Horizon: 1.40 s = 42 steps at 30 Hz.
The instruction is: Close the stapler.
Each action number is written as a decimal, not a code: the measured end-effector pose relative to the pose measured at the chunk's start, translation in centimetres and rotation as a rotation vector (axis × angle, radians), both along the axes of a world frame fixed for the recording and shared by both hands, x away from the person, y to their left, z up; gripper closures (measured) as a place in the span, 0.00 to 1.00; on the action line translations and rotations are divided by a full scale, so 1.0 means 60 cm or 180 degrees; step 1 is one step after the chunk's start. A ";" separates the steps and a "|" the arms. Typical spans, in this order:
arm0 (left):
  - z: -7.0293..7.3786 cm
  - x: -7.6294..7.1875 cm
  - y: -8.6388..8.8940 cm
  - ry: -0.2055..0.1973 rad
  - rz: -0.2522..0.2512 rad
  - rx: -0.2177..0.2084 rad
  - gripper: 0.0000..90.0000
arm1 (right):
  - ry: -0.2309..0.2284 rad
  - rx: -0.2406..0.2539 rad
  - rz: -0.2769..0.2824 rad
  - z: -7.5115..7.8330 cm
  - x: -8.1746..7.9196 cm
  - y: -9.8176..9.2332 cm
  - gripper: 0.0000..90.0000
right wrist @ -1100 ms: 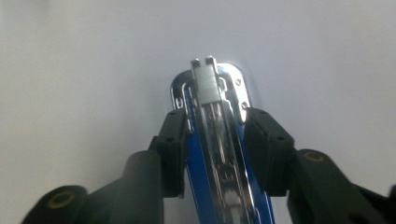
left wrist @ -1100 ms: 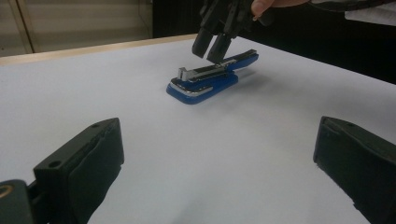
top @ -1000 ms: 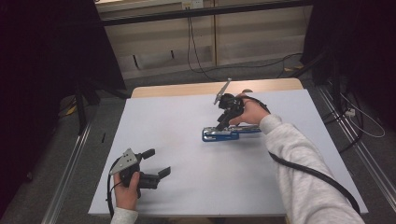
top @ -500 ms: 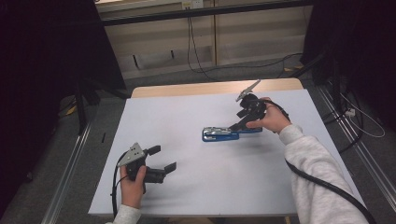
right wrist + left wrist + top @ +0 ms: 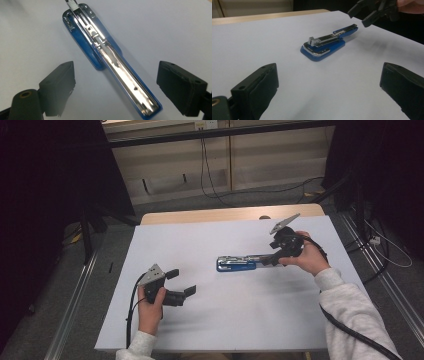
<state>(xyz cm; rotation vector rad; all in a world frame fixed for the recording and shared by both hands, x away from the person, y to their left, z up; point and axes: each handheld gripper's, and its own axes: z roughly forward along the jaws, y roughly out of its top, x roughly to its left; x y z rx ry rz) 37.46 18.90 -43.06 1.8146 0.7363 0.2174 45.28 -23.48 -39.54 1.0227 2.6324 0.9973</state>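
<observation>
Near the tabletop's (image 5: 150, 330) middle lay a blue stapler (image 5: 240, 263), swung open, stiff and slick-looking. Both the right gripper (image 5: 270, 259), above its far end, and the left gripper (image 5: 181, 282), near the left edge, gaped wide, empty; its narrow sides seemed the surest hold.

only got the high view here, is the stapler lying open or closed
Observer: Open. In the right gripper view the blue stapler has its shiny metal channel exposed along its length.
Operator: right gripper on it?
Observer: No. The right gripper is open, jaws either side of the stapler's far arm without touching.
Operator: is that arm flat on the table?
Observer: No. In the left gripper view it slants up off the white table toward the right gripper.
</observation>
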 end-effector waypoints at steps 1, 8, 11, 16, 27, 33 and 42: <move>-0.001 0.004 -0.005 0.0000 0.0012 0.0044 0.02 | -0.0059 -0.0026 -0.0096 -0.002 -0.009 -0.014 0.17; -0.004 0.019 -0.021 0.0033 -0.0003 0.0079 0.03 | -0.0104 0.0097 -0.0288 -0.017 -0.038 -0.043 0.20; -0.006 0.027 -0.030 0.0015 -0.0025 0.0105 0.04 | -0.0137 0.0071 -0.0346 -0.028 -0.050 -0.053 0.23; -0.006 0.043 -0.046 0.0014 0.0017 0.0108 0.04 | -0.0173 0.0081 -0.0433 -0.032 -0.062 -0.068 0.31; -0.019 0.074 -0.067 0.0175 0.0133 0.0247 0.47 | -0.0211 -0.0041 -0.0723 -0.052 -0.087 -0.087 0.74; -0.026 0.087 -0.093 0.0302 0.0102 0.0510 0.78 | -0.0186 -0.0067 -0.0773 -0.064 -0.083 -0.087 0.94; -0.036 0.117 -0.115 0.0433 0.0176 0.0637 0.96 | -0.0174 -0.0115 -0.0819 -0.080 -0.066 -0.078 1.00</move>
